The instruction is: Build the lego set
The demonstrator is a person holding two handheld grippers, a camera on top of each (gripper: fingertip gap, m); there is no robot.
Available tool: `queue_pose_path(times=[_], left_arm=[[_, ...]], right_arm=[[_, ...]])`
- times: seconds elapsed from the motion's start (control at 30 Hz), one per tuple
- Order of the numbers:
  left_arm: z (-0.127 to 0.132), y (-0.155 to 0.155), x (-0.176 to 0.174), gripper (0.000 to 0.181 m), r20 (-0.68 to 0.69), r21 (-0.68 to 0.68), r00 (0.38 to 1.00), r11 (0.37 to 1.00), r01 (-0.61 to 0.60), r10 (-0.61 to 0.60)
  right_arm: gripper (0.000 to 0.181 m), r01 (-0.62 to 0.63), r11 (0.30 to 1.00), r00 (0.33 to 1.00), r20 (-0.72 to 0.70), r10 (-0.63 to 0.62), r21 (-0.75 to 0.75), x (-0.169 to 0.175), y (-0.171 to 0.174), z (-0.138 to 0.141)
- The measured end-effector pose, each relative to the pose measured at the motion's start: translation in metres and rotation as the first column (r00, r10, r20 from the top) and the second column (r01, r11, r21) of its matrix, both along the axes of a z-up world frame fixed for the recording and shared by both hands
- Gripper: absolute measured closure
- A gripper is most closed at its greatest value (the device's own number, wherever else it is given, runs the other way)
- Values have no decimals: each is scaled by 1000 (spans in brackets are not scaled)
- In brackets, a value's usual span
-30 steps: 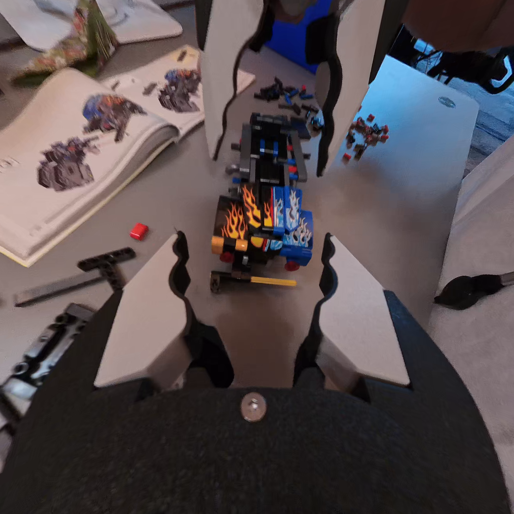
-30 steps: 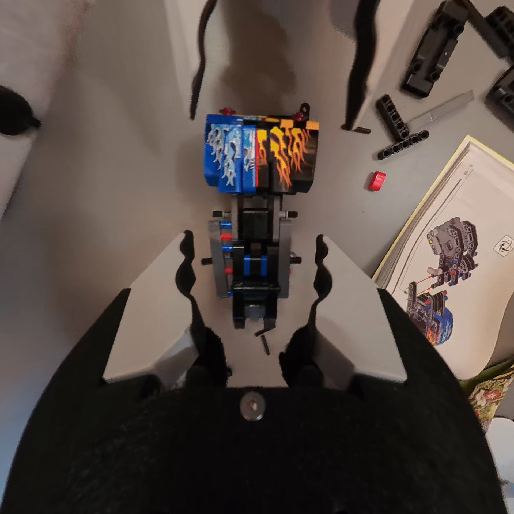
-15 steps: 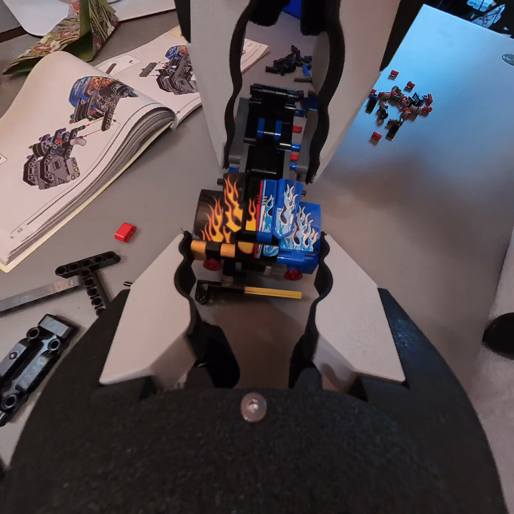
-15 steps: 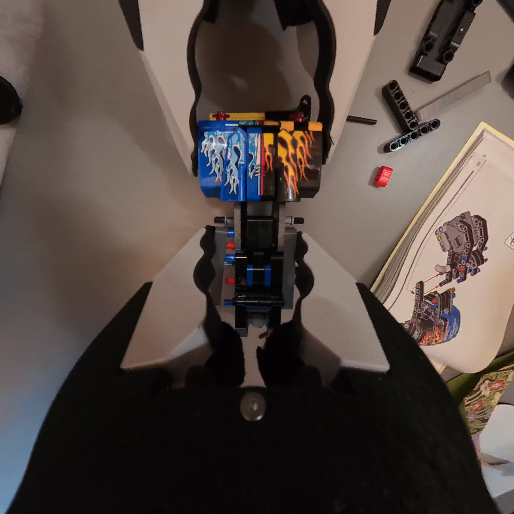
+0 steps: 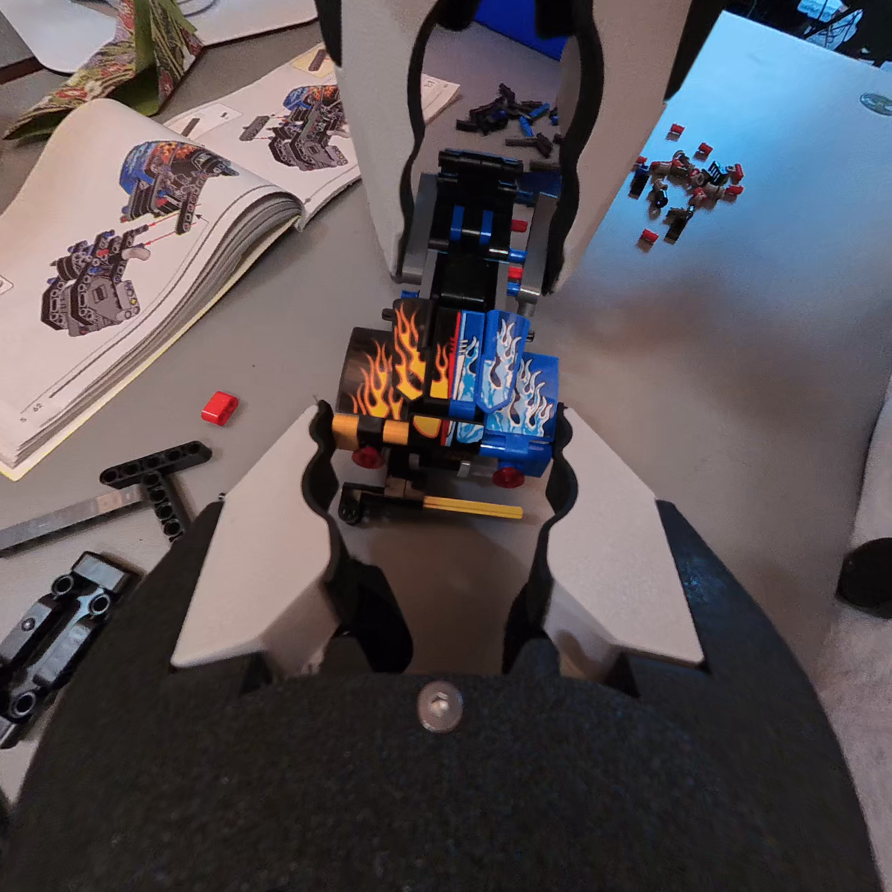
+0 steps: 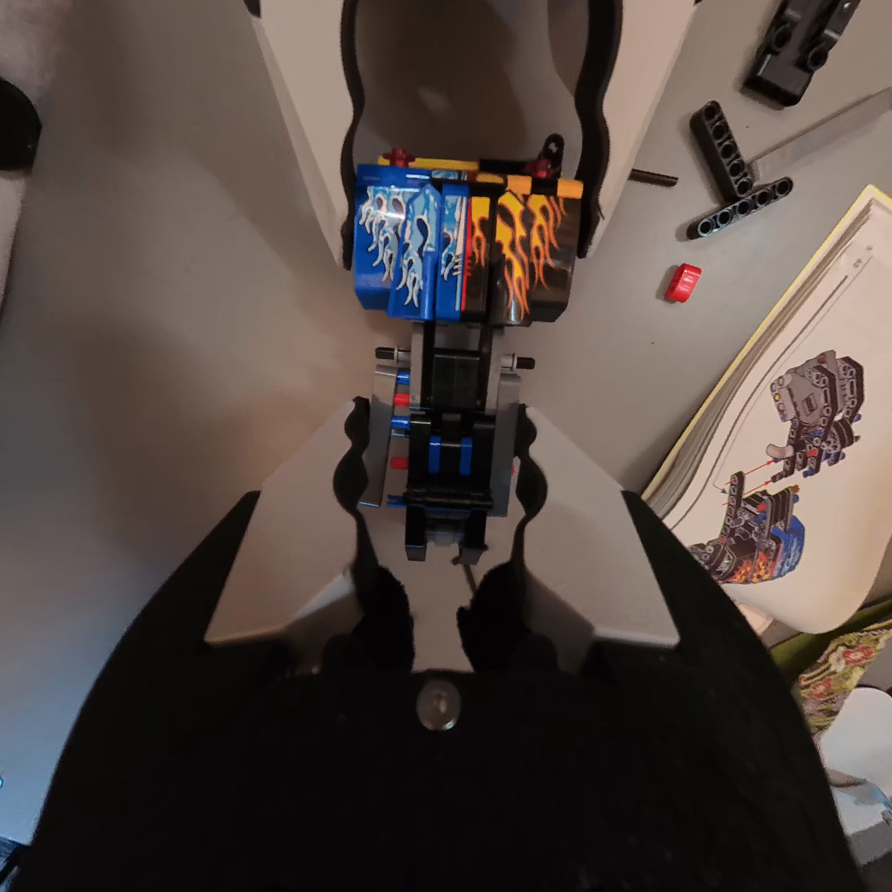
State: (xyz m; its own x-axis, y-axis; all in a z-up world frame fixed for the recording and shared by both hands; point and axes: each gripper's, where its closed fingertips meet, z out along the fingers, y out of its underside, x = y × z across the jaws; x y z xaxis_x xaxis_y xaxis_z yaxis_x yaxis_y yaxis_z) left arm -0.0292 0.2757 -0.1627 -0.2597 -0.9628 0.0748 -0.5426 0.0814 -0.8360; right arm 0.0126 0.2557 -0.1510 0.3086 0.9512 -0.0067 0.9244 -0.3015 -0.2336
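In the left wrist view the left tool (image 5: 441,437) sits at lower centre, its two fingers closed against the flame-printed front of the lego model (image 5: 451,381), one on the orange side, one on the blue. The model's long axis runs straight up the frame, away from this tool, to the grey and black rear frame, which the right tool (image 5: 475,285) clamps from the top of the frame. Each tool thus holds one end, so I judge any lift must stay along that axis. On the tabletop (image 5: 289,338), left of the model, lie a red piece (image 5: 219,408), a black T-beam (image 5: 157,475) and, farther up, the open instruction book (image 5: 145,231); loose small parts (image 5: 685,178) sit upper right, none blocking
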Motion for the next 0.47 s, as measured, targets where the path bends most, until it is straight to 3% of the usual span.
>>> queue_pose_path(times=[0.03, 0.33, 0.43, 0.47], left_arm=[[0, 1, 0, 94, 2, 7, 1000, 1000, -9, 9], [1, 2, 2, 94, 7, 7, 1000, 1000, -26, 25], [14, 4, 0, 94, 45, -45, 999, 999, -17, 19], [23, 6, 1, 95, 66, -61, 998, 998, -21, 25]], right_arm=[[122, -2, 1000, 1000, 8, 2, 9, 1, 2, 0], [122, -4, 1000, 999, -43, 4, 17, -1, 4, 0], [121, 47, 998, 991, -124, -52, -47, -4, -1, 4], [112, 61, 997, 988, -143, -66, -40, -2, -2, 9]])
